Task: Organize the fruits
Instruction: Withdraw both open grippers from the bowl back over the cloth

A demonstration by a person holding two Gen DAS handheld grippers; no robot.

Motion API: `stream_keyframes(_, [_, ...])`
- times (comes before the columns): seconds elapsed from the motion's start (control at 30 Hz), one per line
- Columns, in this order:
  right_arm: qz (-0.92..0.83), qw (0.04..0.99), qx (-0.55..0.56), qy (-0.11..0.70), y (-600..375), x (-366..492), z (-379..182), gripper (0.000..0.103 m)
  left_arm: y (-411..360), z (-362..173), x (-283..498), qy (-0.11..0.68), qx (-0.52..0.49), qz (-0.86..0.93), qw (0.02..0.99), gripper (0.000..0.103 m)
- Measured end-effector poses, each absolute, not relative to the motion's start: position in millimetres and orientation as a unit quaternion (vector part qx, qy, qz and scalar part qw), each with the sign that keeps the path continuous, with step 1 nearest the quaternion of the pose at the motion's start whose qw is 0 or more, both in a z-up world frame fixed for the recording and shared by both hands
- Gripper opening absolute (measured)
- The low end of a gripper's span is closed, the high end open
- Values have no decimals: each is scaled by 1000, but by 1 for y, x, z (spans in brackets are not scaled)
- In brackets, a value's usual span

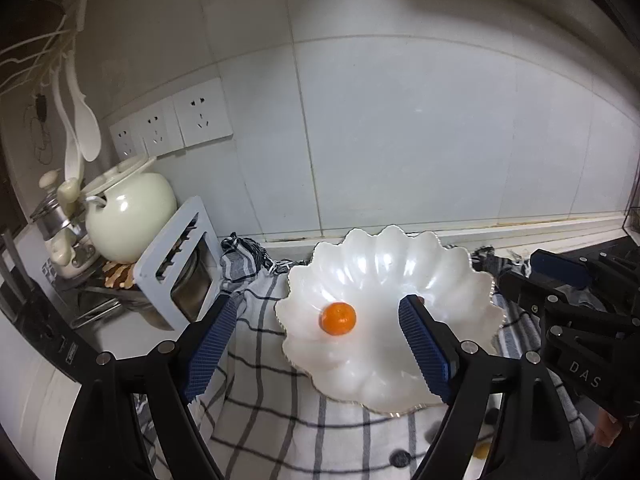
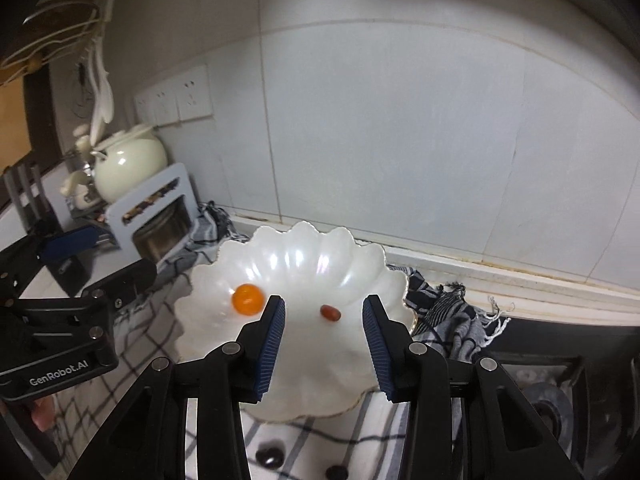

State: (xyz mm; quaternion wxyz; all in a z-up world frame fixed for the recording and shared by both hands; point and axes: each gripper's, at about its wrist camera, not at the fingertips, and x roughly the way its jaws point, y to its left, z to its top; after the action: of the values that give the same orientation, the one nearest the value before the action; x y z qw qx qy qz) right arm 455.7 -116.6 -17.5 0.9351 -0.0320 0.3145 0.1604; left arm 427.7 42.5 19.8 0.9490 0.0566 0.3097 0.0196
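Note:
A small orange fruit [image 1: 338, 319] lies in a white scalloped plate [image 1: 380, 272] on a checked cloth [image 1: 260, 400]. My left gripper [image 1: 318, 304] hangs above the plate's near side, open wide, with nothing between its blue pads. In the right wrist view the orange fruit [image 2: 248, 299] sits left in the plate [image 2: 304, 256] and a small red-brown date [image 2: 330, 312] lies near its middle. My right gripper [image 2: 323, 300] is open above the plate, and the date is below it, untouched. Each gripper shows at the edge of the other's view.
Dark small fruits [image 2: 270, 456] and a yellow one [image 1: 482, 450] lie on the cloth near the front. A cream ceramic pot [image 1: 128, 216] and a white rack [image 1: 176, 264] stand at the left. A tiled wall rises behind. A stove burner [image 2: 552, 400] is at the right.

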Motion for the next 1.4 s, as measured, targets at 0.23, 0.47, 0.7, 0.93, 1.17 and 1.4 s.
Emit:
stream_keyframes(0.23, [169, 942, -36, 288, -123, 413, -4, 42, 41, 31, 381, 285, 52, 24, 957, 84])
stream_keyframes(0.47, [177, 945, -33, 273, -124, 376, 1, 42, 41, 35, 337, 274, 46, 23, 960, 84])
stream_keyframes(0.7, [184, 947, -46, 259, -120, 340, 1, 42, 41, 33, 302, 269, 53, 28, 961, 84])
stream_keyframes(0.93, [189, 947, -41, 255, -125, 315, -1, 42, 39, 32, 274, 262, 58, 29, 963, 84])
stream_keyframes(1.17, [183, 949, -48, 252, -131, 295, -9, 42, 31, 18, 257, 273, 76, 17, 959, 84])
stream_keyframes(1.4, [173, 949, -65, 255, -131, 276, -22, 42, 27, -3, 244, 296, 78, 5, 952, 84])
